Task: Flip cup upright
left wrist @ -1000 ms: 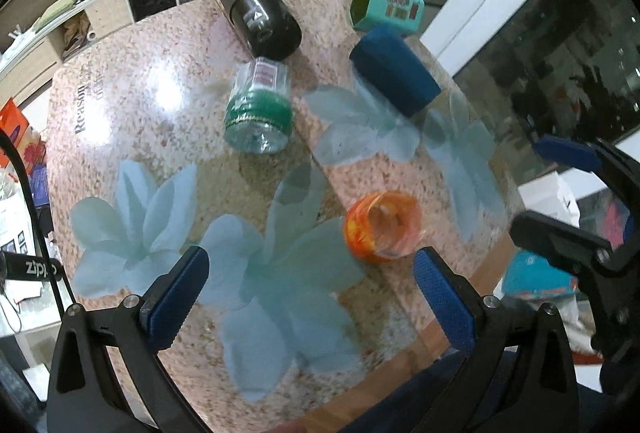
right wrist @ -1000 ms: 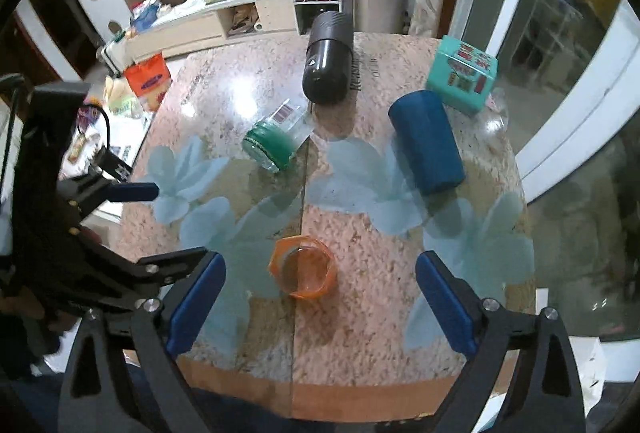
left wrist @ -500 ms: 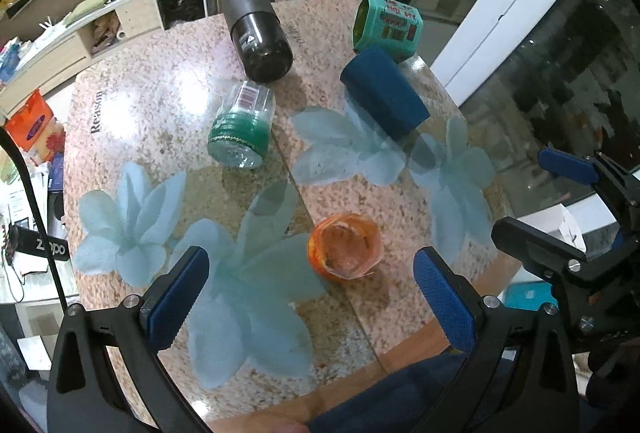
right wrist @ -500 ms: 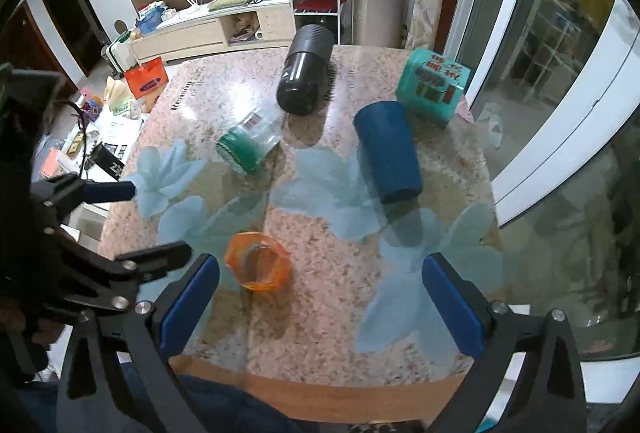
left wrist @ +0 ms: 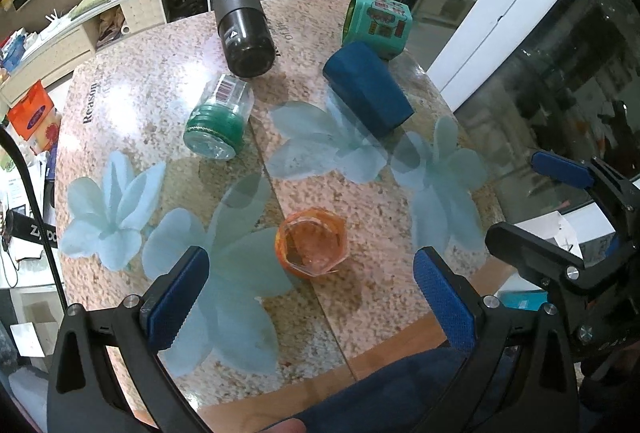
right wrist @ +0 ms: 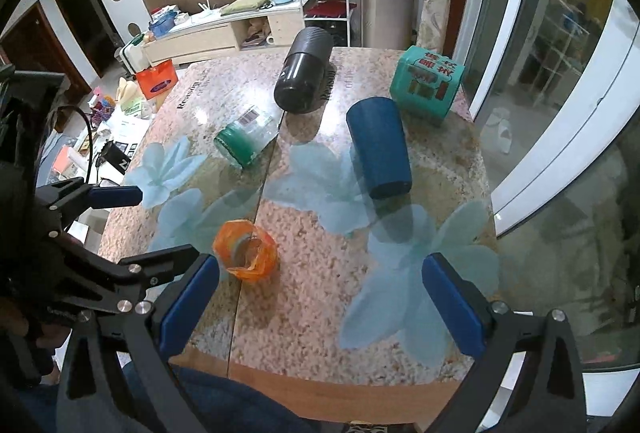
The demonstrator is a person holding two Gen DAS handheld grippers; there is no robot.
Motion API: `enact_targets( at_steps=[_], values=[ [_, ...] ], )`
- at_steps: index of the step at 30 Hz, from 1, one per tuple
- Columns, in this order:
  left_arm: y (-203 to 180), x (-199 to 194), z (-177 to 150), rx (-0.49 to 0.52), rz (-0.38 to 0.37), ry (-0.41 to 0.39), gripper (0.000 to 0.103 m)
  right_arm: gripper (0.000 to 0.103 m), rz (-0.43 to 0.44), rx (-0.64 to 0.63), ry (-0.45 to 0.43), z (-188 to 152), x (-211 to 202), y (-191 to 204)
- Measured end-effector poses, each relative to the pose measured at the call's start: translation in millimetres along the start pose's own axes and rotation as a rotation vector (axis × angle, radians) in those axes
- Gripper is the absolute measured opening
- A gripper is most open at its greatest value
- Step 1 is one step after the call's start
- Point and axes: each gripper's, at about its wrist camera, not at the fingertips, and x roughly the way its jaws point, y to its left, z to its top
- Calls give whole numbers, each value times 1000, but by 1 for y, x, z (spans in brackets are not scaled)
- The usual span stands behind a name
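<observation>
A small orange glass cup (left wrist: pixel 310 247) stands upright with its mouth up near the table's front edge; it also shows in the right wrist view (right wrist: pixel 246 251). My left gripper (left wrist: pixel 310 297) is open and empty, held above and in front of the cup. My right gripper (right wrist: pixel 320 297) is open and empty, to the right of the cup. Each gripper shows in the other's view: the right one (left wrist: pixel 560 217) and the left one (right wrist: pixel 120 233).
On the granite table (left wrist: pixel 120 105) lie a dark blue cup (left wrist: pixel 366 89), a black cylinder (left wrist: pixel 244 29) and a clear jar with a green lid (left wrist: pixel 218 123), all on their sides. A teal box (left wrist: pixel 378 23) stands at the back right. A glass door is on the right.
Both grippers have pulled back and up from the table, so the view is wider. The orange cup stays upright in place.
</observation>
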Motion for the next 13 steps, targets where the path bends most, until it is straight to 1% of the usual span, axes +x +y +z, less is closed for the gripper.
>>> enact_targets(
  at_steps=[9, 13],
  values=[
    [-5, 1, -4, -8, 7, 11, 103, 102, 15, 10, 2, -4, 0, -5],
    [-5, 1, -4, -8, 12, 3, 103, 102, 17, 14, -2, -4, 0, -5]
  ],
)
